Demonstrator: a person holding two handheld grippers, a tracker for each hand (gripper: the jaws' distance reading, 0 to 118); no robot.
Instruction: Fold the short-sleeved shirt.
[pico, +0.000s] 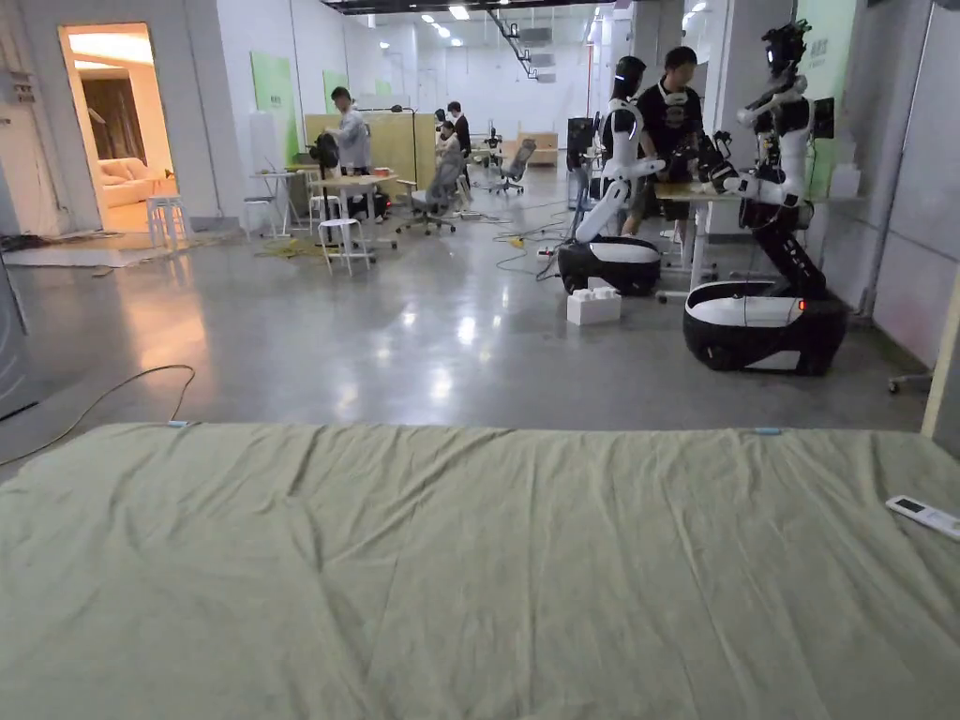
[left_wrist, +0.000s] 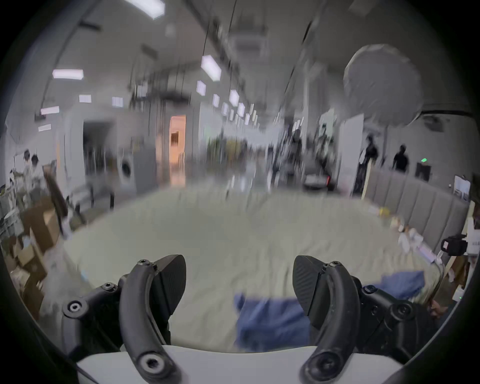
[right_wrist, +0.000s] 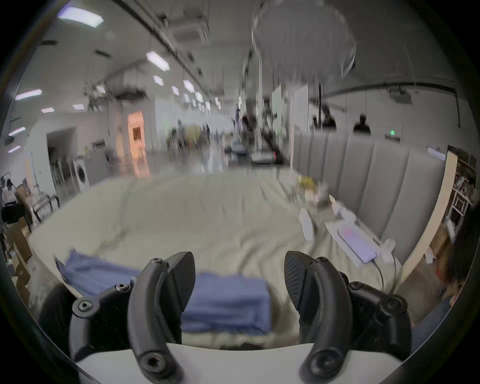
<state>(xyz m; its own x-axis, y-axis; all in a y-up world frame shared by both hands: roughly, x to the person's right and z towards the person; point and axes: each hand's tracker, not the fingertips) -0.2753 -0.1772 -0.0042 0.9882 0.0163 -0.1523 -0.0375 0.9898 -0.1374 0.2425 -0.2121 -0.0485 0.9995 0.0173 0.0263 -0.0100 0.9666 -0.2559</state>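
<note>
Below both grippers' spread jaws, the blue shirt (right_wrist: 228, 304) lies untouched.

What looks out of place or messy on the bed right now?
Nothing is spilled or damaged. The green sheet is creased all over, and a white remote lies loose near its right edge. The blue shirt looks folded into a block, though blur hides details. Both grippers, left and right, are open and empty.
</note>
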